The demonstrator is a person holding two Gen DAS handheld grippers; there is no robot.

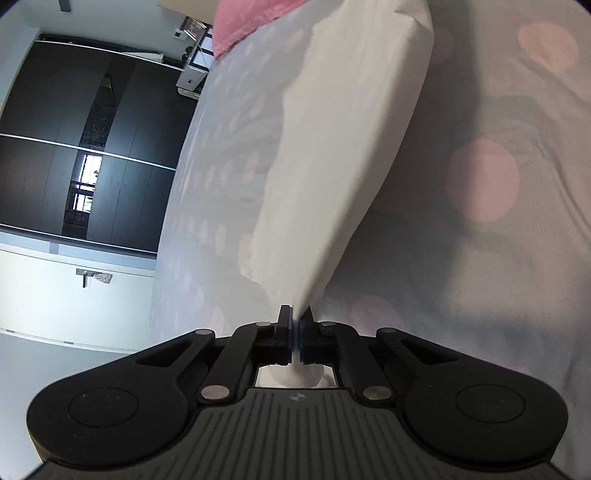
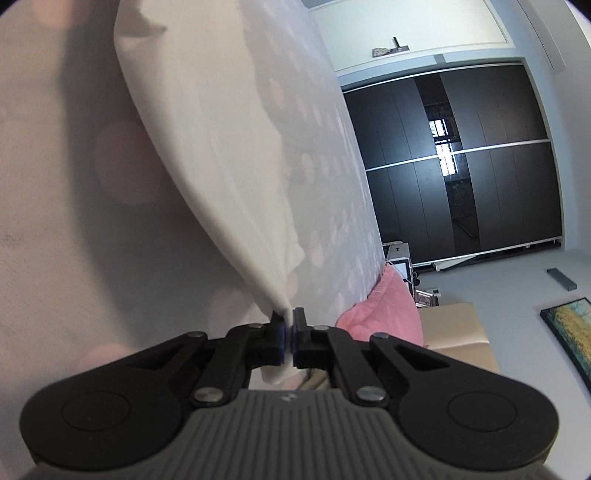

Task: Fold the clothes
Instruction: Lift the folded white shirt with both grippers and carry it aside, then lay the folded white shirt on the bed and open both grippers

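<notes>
At the bottom of the left wrist view, the left gripper (image 1: 294,325) has its jaws nearly together, with only a thin slit between the pads, and a corner of the white cloth (image 1: 332,166) is pinched in that slit. A bit of the cloth also shows below the jaws, behind the linkage. From the pinch the cloth rises as a taut, widening sheet toward the top centre of the frame, lifted off the spotted sheet (image 1: 517,221) that fills the right half.

In the right wrist view the right gripper (image 2: 289,326) is likewise closed to a narrow gap on another corner of the cloth (image 2: 214,147), with a small tail of fabric hanging under the jaws. The cloth stretches from bottom centre up to the upper left of the frame, above the spotted sheet (image 2: 55,221).

Farther off, a pink blanket (image 1: 247,18) lies at the top of the left view; in the right view it (image 2: 388,314) sits at lower right of centre, just beside a beige headboard (image 2: 458,332). Beyond, a dark wardrobe (image 1: 74,147) fills the left side of the left view and the right side (image 2: 498,166) of the right view. A framed picture (image 2: 569,332) lies at the right edge.
</notes>
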